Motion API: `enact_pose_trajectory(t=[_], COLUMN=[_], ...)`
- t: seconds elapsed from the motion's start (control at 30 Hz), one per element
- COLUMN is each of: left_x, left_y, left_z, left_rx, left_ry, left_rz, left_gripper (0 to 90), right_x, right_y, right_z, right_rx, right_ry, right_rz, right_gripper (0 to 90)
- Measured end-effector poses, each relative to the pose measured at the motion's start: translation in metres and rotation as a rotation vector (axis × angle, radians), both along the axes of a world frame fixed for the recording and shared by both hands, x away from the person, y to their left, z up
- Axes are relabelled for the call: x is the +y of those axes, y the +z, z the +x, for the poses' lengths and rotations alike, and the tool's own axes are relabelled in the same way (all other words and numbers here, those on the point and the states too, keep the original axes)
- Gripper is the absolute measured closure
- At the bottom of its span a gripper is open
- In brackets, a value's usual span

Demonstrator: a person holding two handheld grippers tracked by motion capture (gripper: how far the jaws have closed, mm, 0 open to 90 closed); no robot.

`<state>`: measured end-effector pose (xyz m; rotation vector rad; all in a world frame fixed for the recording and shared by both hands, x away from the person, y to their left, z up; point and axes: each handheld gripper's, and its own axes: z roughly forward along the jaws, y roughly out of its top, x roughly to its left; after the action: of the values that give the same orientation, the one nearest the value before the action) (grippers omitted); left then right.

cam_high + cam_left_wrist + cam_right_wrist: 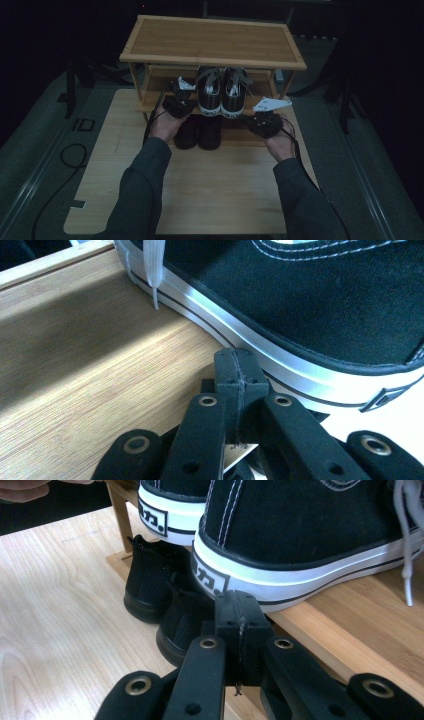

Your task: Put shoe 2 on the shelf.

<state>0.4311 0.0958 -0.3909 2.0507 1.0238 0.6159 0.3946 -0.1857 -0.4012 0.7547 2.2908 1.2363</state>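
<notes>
Sneakers [221, 90] paired on rack [212, 42] middle shelf, seemingly black boots [199, 132] below, left tool [181, 100] and right tool [261, 121] both clenched, empty.

a light wooden table [215, 195] carries a bamboo shoe rack [210, 42] at its far edge. the rack's top shelf is bare wood. on its middle shelf [90, 370] stand two black canvas sneakers [222, 90] with white soles, side by side, heels at the near edge. beneath them, on the lowest level by the table top, sits a pair of plain black shoes [198, 132], heels towards the near side.
</notes>
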Motion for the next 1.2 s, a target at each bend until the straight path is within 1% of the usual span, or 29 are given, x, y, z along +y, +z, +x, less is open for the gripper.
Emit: enact_pose_trajectory(t=[0.07, 0.1, 0.17, 0.3, 0.33, 0.43, 0.53, 0.57, 0.83, 1.03, 1.2], left_x=[0.001, 0.002, 0.005, 0.008, 0.008, 0.009, 0.011, 0.012, 0.018, 0.022, 0.024], left_y=[0.000, 0.001, 0.001, 0.001, 0.001, 0.002, 0.002, 0.003, 0.005, 0.006, 0.007], left_z=[0.000, 0.000, 0.000, -0.001, -0.001, -0.001, 0.000, 0.000, -0.001, -0.001, -0.001], left_rx=[0.003, 0.001, 0.002, -0.001, 0.002, -0.001, -0.001, -0.001, -0.005, -0.004, 0.001], left_ry=[0.002, 0.002, 0.009, 0.014, 0.017, 0.013, 0.021, 0.018, 0.029, 0.030, 0.020], left_rz=[0.000, 0.009, 0.009, 0.014, 0.006, 0.012, 0.006, 0.013, 0.012, 0.003, 0.008], left_gripper=[90.0, 90.0, 90.0, 90.0, 89.7, 88.5, 88.0, 87.9, 87.2, 86.8, 86.5], right_x=[0.000, -0.001, -0.002, -0.005, -0.006, -0.007, -0.008, -0.009, -0.015, -0.018, -0.018], right_y=[-0.001, -0.002, -0.003, -0.006, -0.007, -0.009, -0.011, -0.012, -0.022, -0.027, -0.029], right_z=[-0.001, -0.001, -0.002, -0.002, -0.002, -0.002, -0.003, -0.003, -0.003, -0.003, -0.004], right_rx=[0.010, 0.010, 0.012, 0.021, 0.022, 0.029, 0.038, 0.039, 0.065, 0.075, 0.082], right_ry=[0.006, 0.012, 0.018, 0.013, 0.014, 0.013, 0.015, 0.017, 0.013, 0.012, 0.019], right_rz=[-0.010, -0.016, -0.012, -0.013, -0.014, -0.019, -0.027, -0.027, -0.040, -0.045, -0.049], right_gripper=[89.9, 89.9, 89.8, 89.7, 89.8, 89.4, 88.9, 88.9, 88.8, 88.7, 88.6])
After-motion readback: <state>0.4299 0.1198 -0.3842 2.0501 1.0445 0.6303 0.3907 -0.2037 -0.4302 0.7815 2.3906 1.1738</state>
